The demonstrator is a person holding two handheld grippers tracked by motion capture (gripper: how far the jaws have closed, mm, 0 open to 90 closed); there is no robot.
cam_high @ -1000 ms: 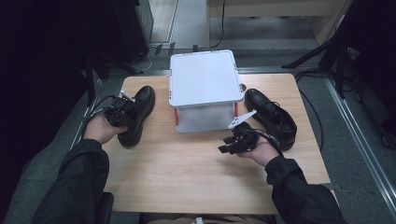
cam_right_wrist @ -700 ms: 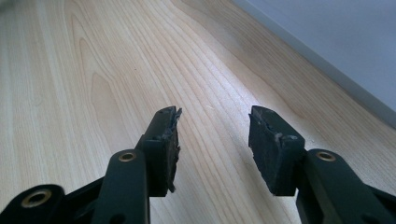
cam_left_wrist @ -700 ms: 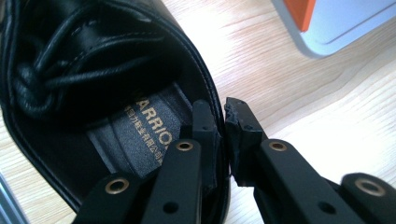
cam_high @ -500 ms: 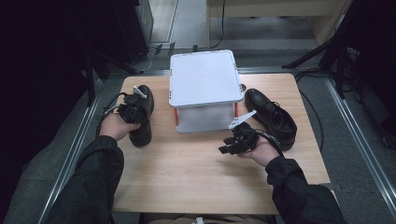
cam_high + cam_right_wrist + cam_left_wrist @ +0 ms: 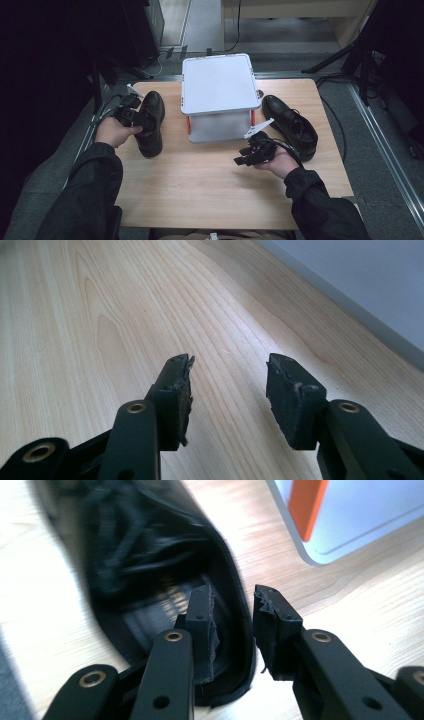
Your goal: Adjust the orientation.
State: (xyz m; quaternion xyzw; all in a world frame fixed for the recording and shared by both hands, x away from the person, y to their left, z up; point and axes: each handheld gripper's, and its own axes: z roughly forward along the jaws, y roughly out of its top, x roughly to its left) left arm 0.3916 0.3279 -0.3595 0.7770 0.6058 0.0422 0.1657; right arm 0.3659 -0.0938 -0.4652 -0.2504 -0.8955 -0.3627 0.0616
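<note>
Left gripper (image 5: pixel 131 116) sits over the left shoe (image 5: pixel 150 122), at the left side of the table (image 5: pixel 200 200). In the left gripper view its jaws straddle the collar at the shoe's heel (image 5: pixel 235 610): one jaw inside the opening, the other outside. The jaws have just been opening, the collar lies between them, and the pads stand clear of the leather on both sides, so nothing is gripped. The shoe rests on the table, toe toward the far edge, just left of the white lidded box (image 5: pixel 218 97).

Right gripper (image 5: pixel 252 152) is held low over the table near the box's near right corner. Its jaws stand apart with only bare wood between them. The right shoe (image 5: pixel 290 125) lies to the right of the box, just beyond the right hand (image 5: pixel 280 162), untouched
</note>
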